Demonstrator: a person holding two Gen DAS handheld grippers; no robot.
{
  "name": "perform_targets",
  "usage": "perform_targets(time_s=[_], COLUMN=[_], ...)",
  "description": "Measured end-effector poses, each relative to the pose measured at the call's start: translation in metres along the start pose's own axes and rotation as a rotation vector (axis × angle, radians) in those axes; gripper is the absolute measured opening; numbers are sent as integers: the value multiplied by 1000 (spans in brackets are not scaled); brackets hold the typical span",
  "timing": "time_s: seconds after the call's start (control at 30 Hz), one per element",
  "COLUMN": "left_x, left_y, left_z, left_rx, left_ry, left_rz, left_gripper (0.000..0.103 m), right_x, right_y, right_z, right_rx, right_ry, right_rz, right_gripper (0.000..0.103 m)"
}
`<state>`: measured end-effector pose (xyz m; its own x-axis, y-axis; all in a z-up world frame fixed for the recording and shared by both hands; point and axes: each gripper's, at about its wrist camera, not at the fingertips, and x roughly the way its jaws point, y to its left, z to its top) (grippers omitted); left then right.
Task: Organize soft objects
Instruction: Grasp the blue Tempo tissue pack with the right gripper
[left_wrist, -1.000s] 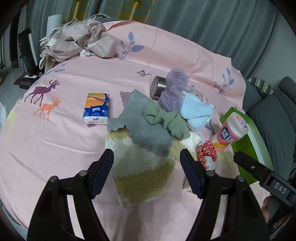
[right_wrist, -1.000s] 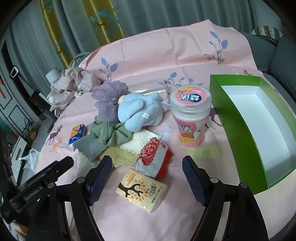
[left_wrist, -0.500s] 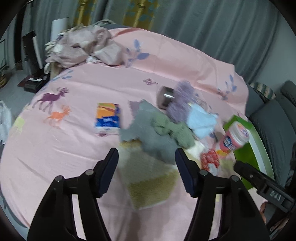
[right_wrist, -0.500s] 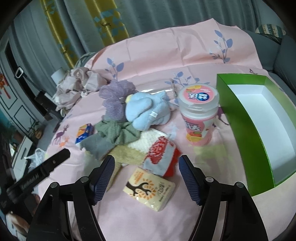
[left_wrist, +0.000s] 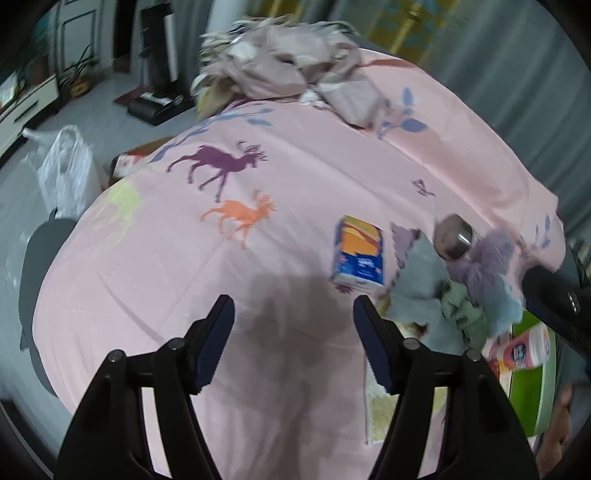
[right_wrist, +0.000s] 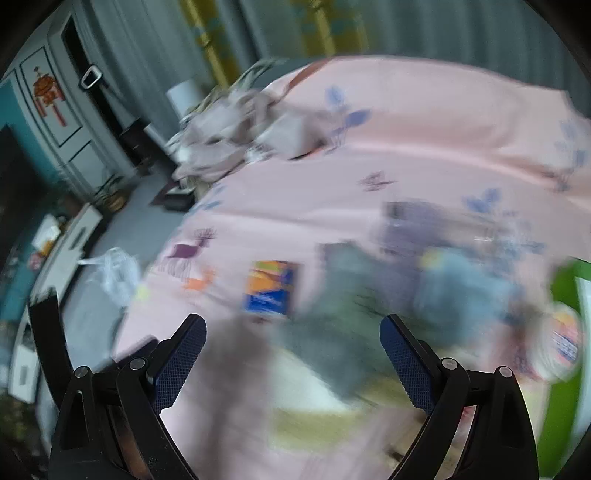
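Observation:
A heap of soft things lies on the pink sheet: a grey cloth (left_wrist: 417, 291), a green cloth (left_wrist: 461, 310), a purple fluffy piece (left_wrist: 484, 266), a light blue towel (left_wrist: 511, 310) and a yellow-white mat (left_wrist: 380, 410). My left gripper (left_wrist: 293, 310) hovers over bare sheet to the left of the heap, jaws opening, nothing between them. The right wrist view is blurred. My right gripper (right_wrist: 293, 354) is over the grey cloth (right_wrist: 332, 332), jaws opening wide and empty. The green box (right_wrist: 565, 280) is at the right edge.
A tissue pack (left_wrist: 358, 254) lies left of the heap, with a metal cup (left_wrist: 452, 240) behind and a pink jar (left_wrist: 524, 350) by the green box (left_wrist: 532, 398). Crumpled beige clothes (left_wrist: 291, 74) sit at the far edge. A plastic bag (left_wrist: 66, 173) is on the floor at left.
Both views have swung to the left, so the heap now sits at the right of each frame. The right jaws have spread wider. The left jaws narrowed a little, then widened again.

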<state>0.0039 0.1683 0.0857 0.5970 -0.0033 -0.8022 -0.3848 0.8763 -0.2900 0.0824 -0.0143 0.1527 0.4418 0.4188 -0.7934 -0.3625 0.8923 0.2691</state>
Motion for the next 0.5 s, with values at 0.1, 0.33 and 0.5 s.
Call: perform_targets(time_s=[0.1,0.33,0.5], left_x=[-1,-6,-9], left_y=[12,40,38], left_z=[5,15,16], left_rx=[-33,-168,-177], left_ry=[-9,-16,-5], left_rz=[39,-16,-78], left_gripper=[76,78,78], right_x=[51,146,169], right_y=[14,21,18], right_z=[18,21,13], right_rx=[11,-40,-43], right_ry=[74,194,230], right_rz=[-13,-228,-257], right_gripper=[95,95,77])
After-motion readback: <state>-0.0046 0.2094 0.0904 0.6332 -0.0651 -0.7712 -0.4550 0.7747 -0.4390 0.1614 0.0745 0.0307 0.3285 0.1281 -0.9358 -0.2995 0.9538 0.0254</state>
